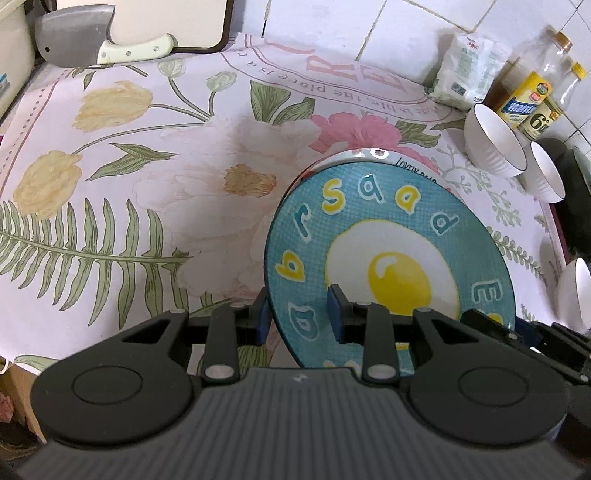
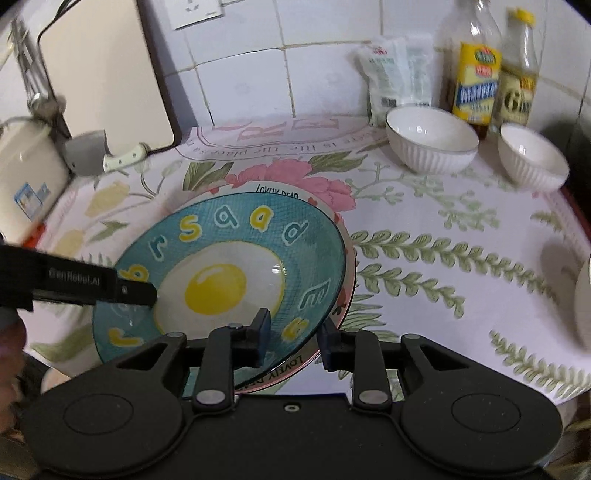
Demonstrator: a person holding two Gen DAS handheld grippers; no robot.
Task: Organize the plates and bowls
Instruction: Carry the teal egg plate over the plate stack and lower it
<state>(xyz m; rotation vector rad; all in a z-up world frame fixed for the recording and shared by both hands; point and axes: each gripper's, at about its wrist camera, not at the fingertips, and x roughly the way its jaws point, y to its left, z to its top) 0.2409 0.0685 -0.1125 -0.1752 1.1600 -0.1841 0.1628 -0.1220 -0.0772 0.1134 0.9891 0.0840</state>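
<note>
The blue plate (image 2: 221, 258) looks like glazed ceramic, glossy, with bright glints on its painted egg yolk. The white bowls (image 2: 432, 142) are glazed too, smooth inside and ribbed outside. The flowered cloth (image 1: 147, 184) over the desk is matt and smooth, perhaps vinyl. The bottles (image 2: 476, 74) are clear and shiny with paper labels. The cleaver (image 1: 74, 35) has a dull grey metal blade. The wall tiles (image 2: 240, 74) are glossy.
</note>
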